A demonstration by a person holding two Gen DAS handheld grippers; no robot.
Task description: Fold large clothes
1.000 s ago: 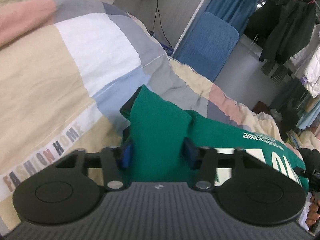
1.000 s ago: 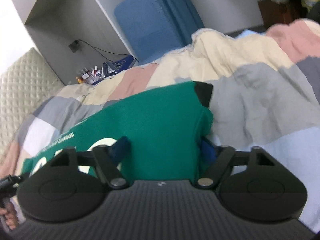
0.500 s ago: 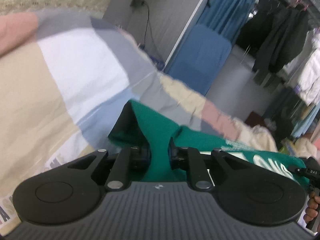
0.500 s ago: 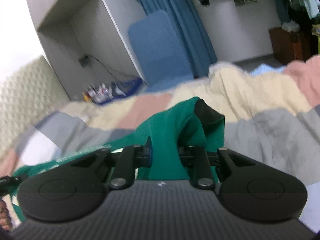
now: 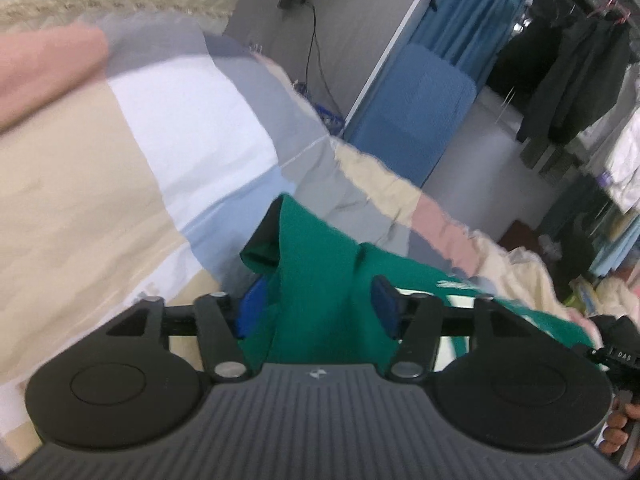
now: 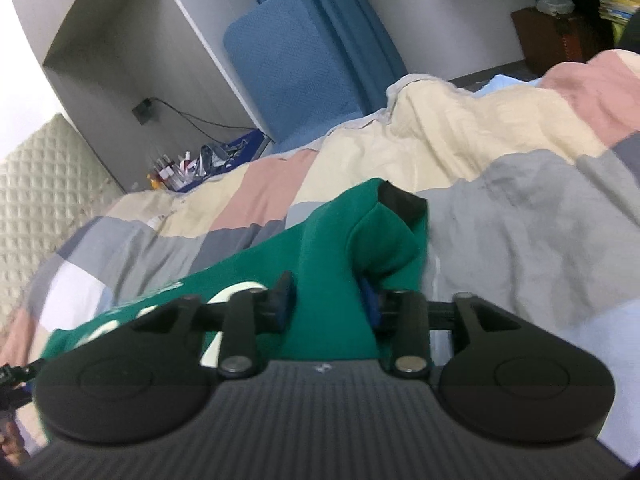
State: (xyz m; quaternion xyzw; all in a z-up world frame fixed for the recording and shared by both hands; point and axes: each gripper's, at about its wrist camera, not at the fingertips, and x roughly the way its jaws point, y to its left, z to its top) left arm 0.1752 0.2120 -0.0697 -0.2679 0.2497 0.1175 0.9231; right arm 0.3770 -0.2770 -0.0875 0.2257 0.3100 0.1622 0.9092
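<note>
The left gripper [image 5: 316, 306] stands released, green sweatshirt [image 5: 320, 280] between its pads; the right gripper [image 6: 326, 306] looks nearly clenched on a sleeve fold; soft, light cloth, best pinched near the black cuff [image 6: 400, 200]; beyond lies the patchwork quilt [image 6: 520, 208].

A lived-in bedroom: a patchwork pastel quilt [image 6: 500, 152] spread over the bed, a cream quilted padded headboard [image 6: 36, 184], blue curtains [image 5: 476, 12], and dark jackets hanging on a clothes rail [image 5: 568, 80].
</note>
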